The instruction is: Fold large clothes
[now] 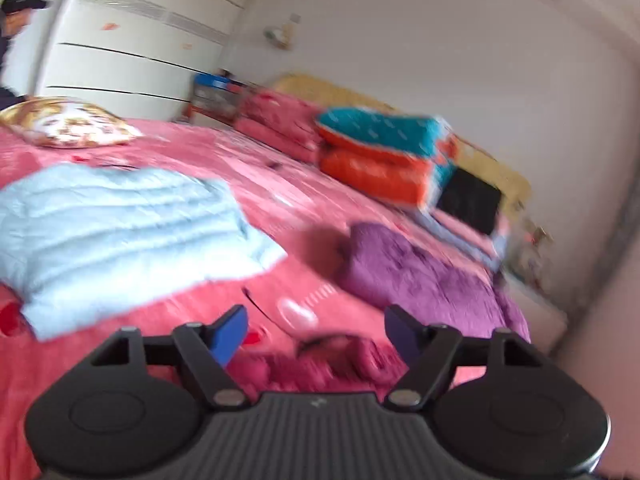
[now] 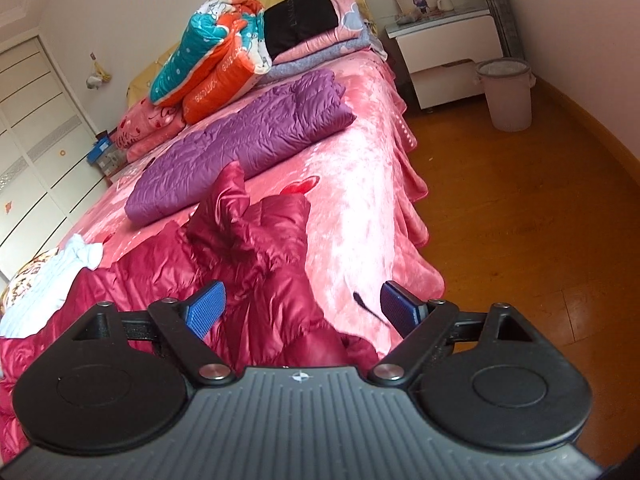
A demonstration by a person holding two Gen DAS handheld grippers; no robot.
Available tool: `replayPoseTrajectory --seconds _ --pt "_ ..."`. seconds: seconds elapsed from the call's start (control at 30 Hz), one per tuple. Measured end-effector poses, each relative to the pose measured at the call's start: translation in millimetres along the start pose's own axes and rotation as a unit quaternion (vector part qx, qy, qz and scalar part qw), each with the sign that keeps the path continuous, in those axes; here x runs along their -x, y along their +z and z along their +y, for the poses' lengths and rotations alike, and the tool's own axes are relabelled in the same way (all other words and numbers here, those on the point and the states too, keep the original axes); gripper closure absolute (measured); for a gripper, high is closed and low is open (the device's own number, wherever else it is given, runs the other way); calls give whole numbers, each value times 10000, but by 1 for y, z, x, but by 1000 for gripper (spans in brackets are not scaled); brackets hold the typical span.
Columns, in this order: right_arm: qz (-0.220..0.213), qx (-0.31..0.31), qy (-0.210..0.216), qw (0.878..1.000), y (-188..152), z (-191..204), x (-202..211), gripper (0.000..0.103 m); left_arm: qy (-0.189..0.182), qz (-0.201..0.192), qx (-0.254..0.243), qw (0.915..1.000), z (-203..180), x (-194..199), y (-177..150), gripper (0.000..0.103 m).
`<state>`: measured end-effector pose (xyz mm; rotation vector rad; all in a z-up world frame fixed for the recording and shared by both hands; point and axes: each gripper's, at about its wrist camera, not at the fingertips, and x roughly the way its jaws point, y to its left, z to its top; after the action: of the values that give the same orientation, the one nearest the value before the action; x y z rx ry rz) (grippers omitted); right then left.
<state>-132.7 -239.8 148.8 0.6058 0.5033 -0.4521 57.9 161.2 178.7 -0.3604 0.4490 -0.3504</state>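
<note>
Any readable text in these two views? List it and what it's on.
"GOOD LUCK" repeats along the orange edge of the folded quilt.
"Love", roughly, on the pink blanket beneath it; partly hidden.
Pale lettering on the black bag: too small to read.
Left wrist view: blurred, nothing legible.

Bed w/ pink plush floral bedspread (image 2: 360,200), frilled edge hanging twd orange wood floor (image 2: 520,220). On it: crumpled shiny crimson puffer jacket (image 2: 256,248) at near end; folded purple quilted jacket (image 2: 248,144) mid-bed; folded pale-blue quilted jacket (image 1: 120,224); gold-white patterned pillow (image 1: 68,122); teal-orange rolled quilt (image 2: 216,68) and folded pink blankets (image 2: 148,128) by headboard.
</note>
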Motion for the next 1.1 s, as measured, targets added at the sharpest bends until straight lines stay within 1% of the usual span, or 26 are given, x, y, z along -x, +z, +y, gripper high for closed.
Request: replayPoseTrajectory --seconds 0.03,0.1,0.13,0.17,0.2,0.3,0.4,0.53,0.67,0.77,0.8,0.83,0.87,0.9,0.93,0.97,1.0,1.03,1.07,1.1 --pt "-27 16 6 10000 2 0 -3 0 103 16 60 9999 4 2 4 27" --pt "-109 18 110 9999 5 -2 -5 0 105 74 104 9999 11 14 4 22" --pt "-146 8 188 9997 8 -3 -6 0 85 110 72 9999 13 22 0 15" --pt "-170 18 269 9995 11 -4 -9 0 82 167 1 9998 14 28 -5 10" --pt "-171 50 361 9992 14 -4 -12 0 67 254 -98 9996 14 36 -12 10" --pt "-70 210 652 9976 22 -3 -26 0 -105 626 -271 9976 15 46 -35 9" --pt "-49 585 822 9949 30 5 -41 0 -143 889 -439 9950 12 41 -54 9" --pt "40 878 1059 9905 37 15 -62 0 -139 1059 -523 9929 10 26 -58 9" --pt "131 920 1149 9890 41 19 -80 0 -24 1258 -492 9908 11 10 -58 11" --pt "210 831 1376 9868 45 19 -87 0 141 1371 -413 9896 17 3 -62 13" --pt "199 859 1358 9868 45 20 -87 0 199 1394 -405 9892 18 2 -64 15" --pt "197 899 1324 9869 45 21 -88 0 244 1422 -413 9887 19 1 -66 20" --pt "234 934 1306 9867 44 23 -90 10 283 1452 -432 9880 20 0 -69 29" --pt "285 970 1279 9866 44 25 -92 31 333 1482 -461 9873 20 -1 -71 34" --pt "342 1020 1238 9865 43 27 -95 44 389 1502 -496 9867 20 -2 -73 44" --pt "400 1072 1187 9863 41 29 -98 60 422 1512 -522 9862 19 -3 -75 51" --pt "430 1119 1157 9860 40 31 -98 62 426 1496 -529 9864 19 -3 -76 55" --pt "414 1167 1120 9860 39 33 -97 64 417 1461 -526 9870 19 -2 -75 64" --pt "380 1204 1078 9861 39 35 -96 67 407 1426 -534 9875 19 -1 -75 72" --pt "307 1192 1040 9869 41 36 -94 70 411 1400 -562 9877 17 0 -73 76"
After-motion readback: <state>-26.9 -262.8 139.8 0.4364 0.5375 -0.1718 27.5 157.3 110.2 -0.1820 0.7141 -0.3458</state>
